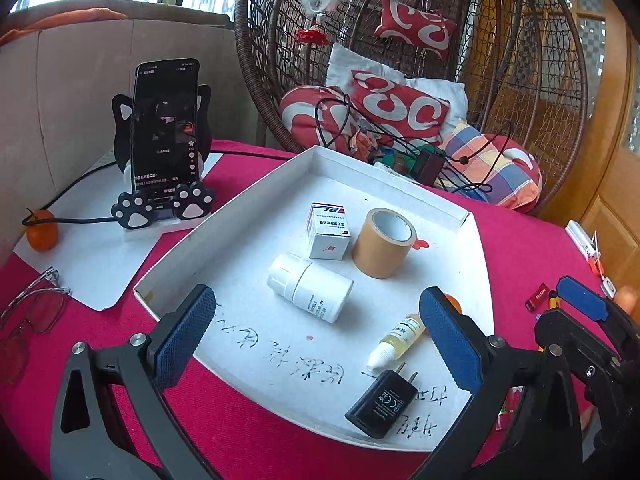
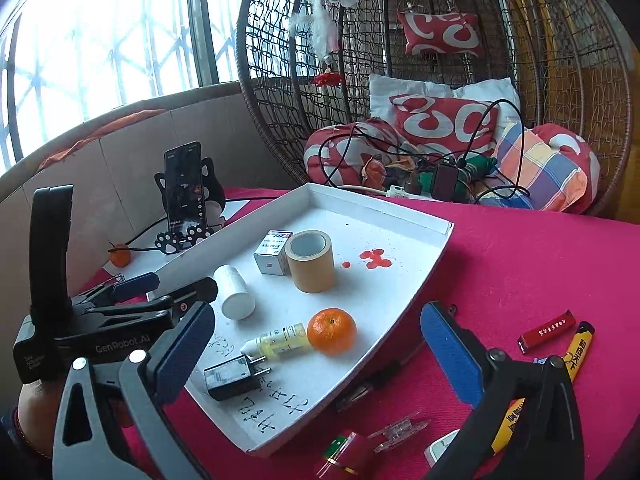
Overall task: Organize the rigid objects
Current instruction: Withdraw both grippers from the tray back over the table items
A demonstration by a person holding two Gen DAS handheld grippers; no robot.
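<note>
The white tray [image 2: 420, 256] on the desk [image 2: 520, 264] already holds tape [image 2: 311, 266], a bottle [image 1: 310, 287] and an orange [image 2: 331, 331]. Both tools, left [image 1: 320, 340] and right [image 2: 316, 360], hang spread and empty; reaching the lighter [image 2: 546, 331] could nudge the round, roll-prone orange.
</note>
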